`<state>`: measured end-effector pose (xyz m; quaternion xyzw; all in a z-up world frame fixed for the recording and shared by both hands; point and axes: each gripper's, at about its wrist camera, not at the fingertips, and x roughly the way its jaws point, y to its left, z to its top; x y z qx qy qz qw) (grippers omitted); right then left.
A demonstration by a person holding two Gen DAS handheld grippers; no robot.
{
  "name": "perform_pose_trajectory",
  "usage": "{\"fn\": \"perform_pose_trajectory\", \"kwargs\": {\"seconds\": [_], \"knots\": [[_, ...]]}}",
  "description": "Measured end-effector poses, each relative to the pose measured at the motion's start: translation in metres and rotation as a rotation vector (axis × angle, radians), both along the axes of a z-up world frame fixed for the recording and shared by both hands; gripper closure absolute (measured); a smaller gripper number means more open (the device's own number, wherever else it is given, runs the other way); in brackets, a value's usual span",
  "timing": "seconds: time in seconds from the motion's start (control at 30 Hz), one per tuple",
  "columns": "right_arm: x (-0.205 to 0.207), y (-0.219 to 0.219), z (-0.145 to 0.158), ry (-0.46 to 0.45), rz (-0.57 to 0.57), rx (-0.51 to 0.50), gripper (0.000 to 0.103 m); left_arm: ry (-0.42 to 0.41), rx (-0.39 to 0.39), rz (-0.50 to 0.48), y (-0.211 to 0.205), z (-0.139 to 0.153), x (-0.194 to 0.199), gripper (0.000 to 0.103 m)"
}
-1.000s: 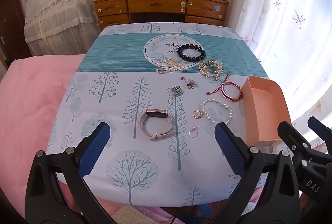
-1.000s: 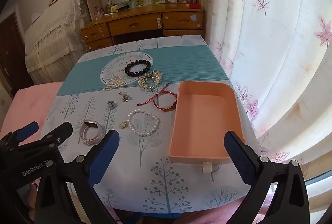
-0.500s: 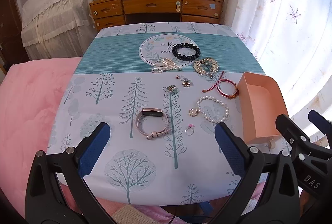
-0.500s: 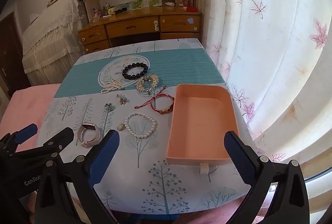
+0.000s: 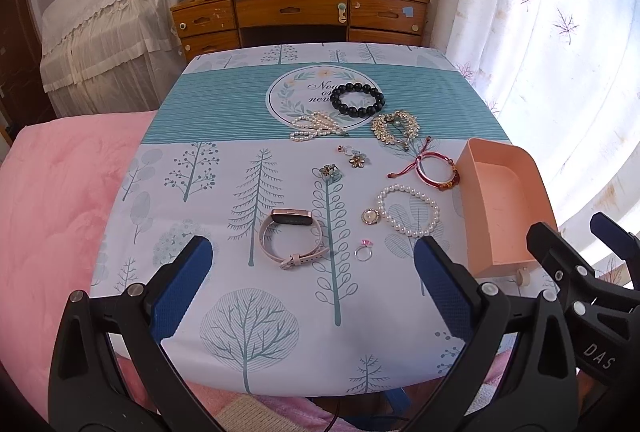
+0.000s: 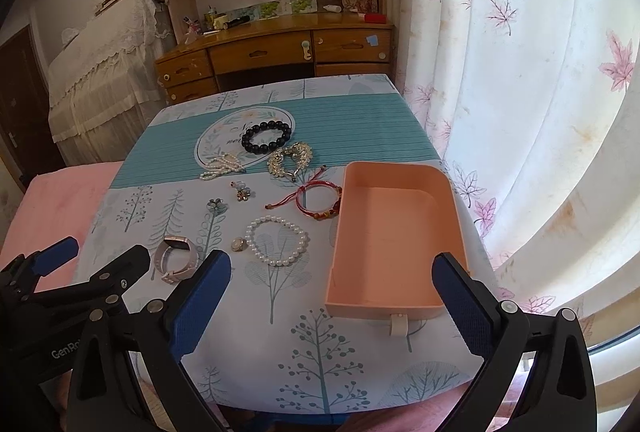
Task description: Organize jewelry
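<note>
Left claw [image 5: 312,280]: spread wide, holding nothing, above the near counter [image 5: 192,332] edge. Pink watch [image 5: 290,238] between its fingers at 12 o'clock, small ring [image 5: 364,252] just right of the watch.

Right claw [image 6: 330,296]: spread wide, holding nothing. Peach tray [image 6: 396,232] lies at 12 o'clock. Pearl bracelet [image 6: 276,240] at 11 o'clock; red cord bracelet [image 6: 318,200] beyond it, touching the tray wall.

Matt cloth, shiny beads

Printed tablecloth [image 5: 224,136] looks matt; black bracelet [image 5: 357,100] gleams glossy, tray [image 6: 394,232] smooth matt plastic, desk [image 5: 296,12] polished wood.
</note>
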<state>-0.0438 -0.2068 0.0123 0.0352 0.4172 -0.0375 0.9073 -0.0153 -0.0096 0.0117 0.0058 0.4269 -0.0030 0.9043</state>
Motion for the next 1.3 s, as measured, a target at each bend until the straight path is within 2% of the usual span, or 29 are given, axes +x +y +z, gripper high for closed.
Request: {"fn": "perform_pose_trajectory", "kwargs": {"seconds": [0.73,0.87,1.1,1.3], "knots": [[0.0,-0.009,-0.005,0.018,-0.028,0.046,0.001,-0.009,-0.008,-0.019,-0.001,0.001,0.0,0.003],[0.0,-0.009,-0.005,0.025,-0.026,0.042,0.005,-0.012,-0.011,-0.028,-0.001,0.001,0.0,0.003],[0.006,-0.006,-0.011,0.059,-0.009,0.047,0.023,-0.012,-0.017,-0.034,-0.001,0.001,0.001,0.003],[0.011,-0.001,-0.009,0.053,0.005,0.061,0.023,-0.001,-0.019,-0.019,0.009,-0.001,0.005,0.003]]}}
